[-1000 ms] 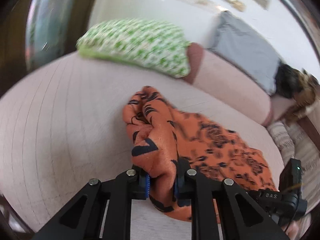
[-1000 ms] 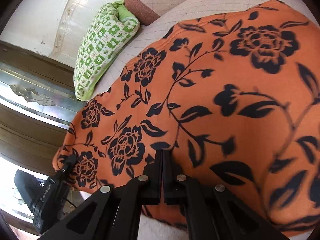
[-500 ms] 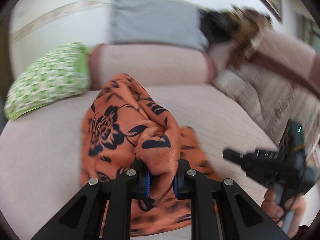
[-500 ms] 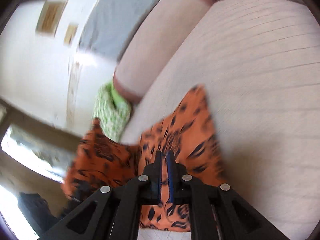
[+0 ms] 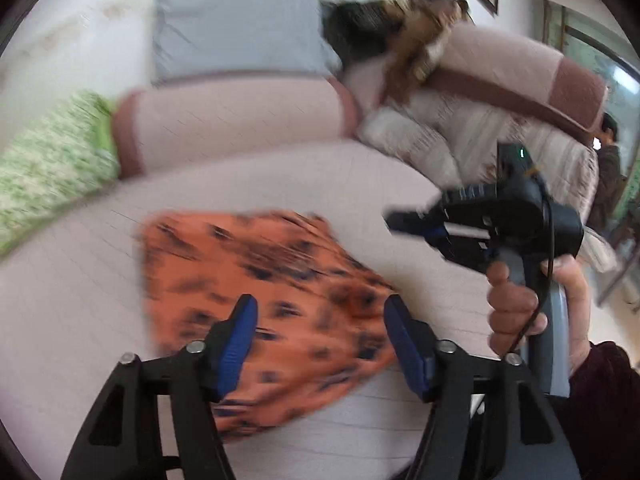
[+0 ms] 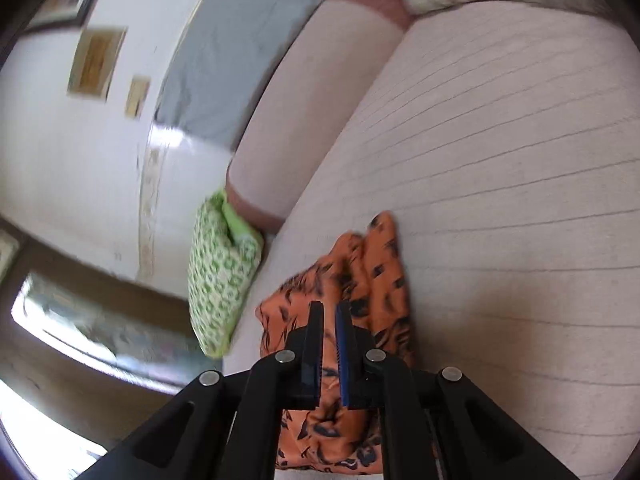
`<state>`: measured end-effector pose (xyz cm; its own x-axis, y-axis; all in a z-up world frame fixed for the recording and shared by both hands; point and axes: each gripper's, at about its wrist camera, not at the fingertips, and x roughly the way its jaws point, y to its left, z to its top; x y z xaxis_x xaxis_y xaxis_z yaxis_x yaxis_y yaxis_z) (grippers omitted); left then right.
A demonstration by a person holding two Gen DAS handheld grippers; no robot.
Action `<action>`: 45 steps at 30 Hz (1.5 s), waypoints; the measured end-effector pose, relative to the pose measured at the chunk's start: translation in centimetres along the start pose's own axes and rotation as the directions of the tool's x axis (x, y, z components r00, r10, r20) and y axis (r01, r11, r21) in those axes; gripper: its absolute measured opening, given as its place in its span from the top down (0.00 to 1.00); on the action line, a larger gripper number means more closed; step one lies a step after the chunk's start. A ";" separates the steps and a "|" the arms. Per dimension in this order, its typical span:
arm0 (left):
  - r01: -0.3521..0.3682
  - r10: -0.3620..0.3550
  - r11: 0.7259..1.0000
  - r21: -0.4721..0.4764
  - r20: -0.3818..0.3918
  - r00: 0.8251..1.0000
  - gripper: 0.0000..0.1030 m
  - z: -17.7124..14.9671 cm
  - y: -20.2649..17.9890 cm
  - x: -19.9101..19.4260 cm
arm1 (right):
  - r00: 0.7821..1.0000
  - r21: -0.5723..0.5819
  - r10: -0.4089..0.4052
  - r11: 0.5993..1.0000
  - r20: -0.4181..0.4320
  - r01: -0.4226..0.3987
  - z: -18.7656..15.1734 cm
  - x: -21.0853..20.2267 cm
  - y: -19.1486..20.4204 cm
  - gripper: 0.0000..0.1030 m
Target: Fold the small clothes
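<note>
Where the cloth lies: orange garment (image 5: 256, 292) with a black flower print, spread on the pale sofa seat (image 5: 360, 184).
Left gripper (image 5: 318, 312): fingers (image 5: 236, 340) moving apart above the garment, clear of it.
Right gripper (image 6: 329, 312): fingers together, nothing between them, garment beneath; seen at the right of the left wrist view, gripped by a hand (image 5: 536, 304).
Around: green patterned pillow (image 6: 222, 276) just beside the garment; grey cushion (image 5: 236, 32) on the backrest.

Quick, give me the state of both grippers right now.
Left gripper: jaws opening, nothing pinched; the orange garment lies on the sofa beneath.
Right gripper: shut, gripping nothing visible.
</note>
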<state>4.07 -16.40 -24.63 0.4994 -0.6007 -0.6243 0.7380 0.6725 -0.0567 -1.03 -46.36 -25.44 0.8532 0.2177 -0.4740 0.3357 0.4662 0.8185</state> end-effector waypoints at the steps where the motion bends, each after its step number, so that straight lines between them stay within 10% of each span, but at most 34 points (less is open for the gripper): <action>1: -0.041 0.041 0.999 -0.009 0.011 0.999 0.35 0.0 1.4 -0.5 | 1.000 -0.015 -0.017 1.000 -0.011 0.016 -0.5 0.9 0.7 0.91; 7: -0.174 0.170 0.963 -0.206 -0.038 0.985 0.35 -1.9 8.6 1.0 | 0.993 -0.050 -0.090 0.995 -0.078 0.086 -2.4 4.9 2.5 0.91; 14: -0.087 0.046 0.967 -0.237 -0.173 0.984 0.24 -6.6 9.7 6.8 | 0.983 -0.108 -0.181 0.978 -0.019 0.178 -2.0 4.7 3.0 0.86; 18: -0.037 0.004 0.980 -0.193 -0.170 0.985 0.24 -6.3 9.4 6.5 | 0.981 -0.091 -0.193 0.977 -0.019 0.191 -1.2 5.2 2.6 0.16; 29: -0.005 -0.031 0.979 -0.206 -0.167 0.985 0.22 -6.6 10.2 6.2 | 0.980 -0.044 -0.111 0.993 -0.163 0.105 -0.2 9.6 1.6 0.23; 32: -0.002 -0.034 0.977 -0.212 -0.164 0.986 0.22 -6.7 10.4 6.1 | 0.965 -0.103 -0.172 0.983 -0.200 0.154 -1.2 11.0 2.3 0.35; 35: 0.000 -0.034 0.976 -0.217 -0.155 0.987 0.22 -6.7 10.5 5.9 | 0.953 -0.157 -0.218 0.970 -0.210 0.187 -2.4 11.1 2.9 0.73; 41: 0.057 -0.073 0.976 -0.212 -0.066 0.995 0.23 -5.8 9.7 4.2 | 0.990 -0.259 -0.143 0.955 0.021 0.143 -3.4 5.0 6.1 0.81; 45: 0.033 -0.048 0.985 -0.172 -0.080 0.996 0.17 -5.7 8.7 5.0 | 0.971 -0.255 -0.217 0.938 0.095 0.235 -2.8 2.7 4.9 0.82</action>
<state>10.44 -11.06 -32.68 0.4257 -0.5954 -0.6814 0.6653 0.7163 -0.2103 1.84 -41.09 -23.62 0.7938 0.0288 -0.6074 0.4131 0.7075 0.5734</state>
